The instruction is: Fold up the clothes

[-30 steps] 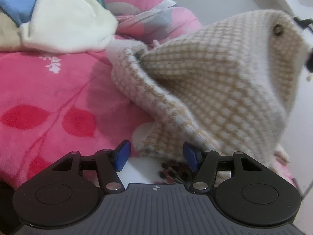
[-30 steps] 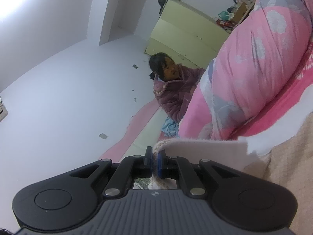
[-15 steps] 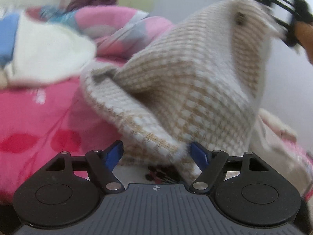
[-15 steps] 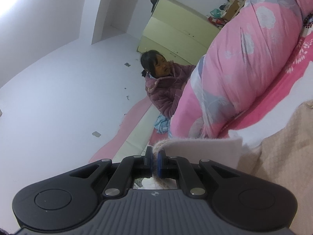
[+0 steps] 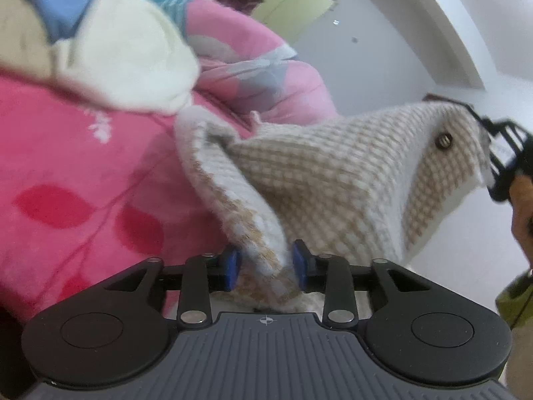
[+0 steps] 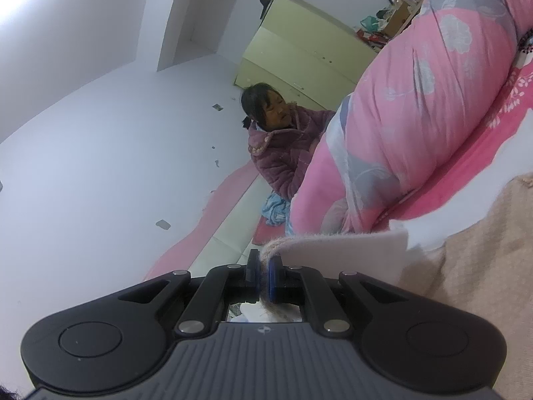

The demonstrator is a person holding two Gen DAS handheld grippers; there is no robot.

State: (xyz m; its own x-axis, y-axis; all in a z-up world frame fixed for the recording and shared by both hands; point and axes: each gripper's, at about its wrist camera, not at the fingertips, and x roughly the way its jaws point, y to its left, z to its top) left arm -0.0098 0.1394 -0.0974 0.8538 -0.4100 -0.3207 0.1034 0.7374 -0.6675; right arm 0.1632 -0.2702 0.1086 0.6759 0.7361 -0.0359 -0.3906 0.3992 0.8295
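left gripper (image 5: 265,268) nearest to me: blue pads either side of the hem of the checked knit garment (image 5: 333,180). jaws have just been closing, and the thick edge now sits between them. a sliver of gap shows on the left pad side, so i read it as not clamped yet, closing onto the cloth. i judge this is the second corner grab, so the piece can be stretched flat for a fold.

right gripper (image 6: 263,278): jaws pinched tight on a beige-pink cloth edge (image 6: 333,243), fabric bunched between the pads. in the left view it shows at the far right (image 5: 499,163), holding the top corner up, near a small dark button (image 5: 443,140). the garment hangs from that corner, draping down to the pink floral blanket (image 5: 66,166). lifting it this way exposes the lower hem for my left side.

further back: a cream garment (image 5: 126,56) and a blue cloth (image 5: 60,10) lie piled on the blanket, then a rolled pink quilt (image 6: 433,100). beyond, a person in a purple jacket (image 6: 283,153) sits by a pale green cabinet (image 6: 293,56).

against a second ago: the left jaws stood wide with the hem ahead of them; now the hem is inside. the right grip looks unchanged, and the room behind it has shifted slightly in its frame.
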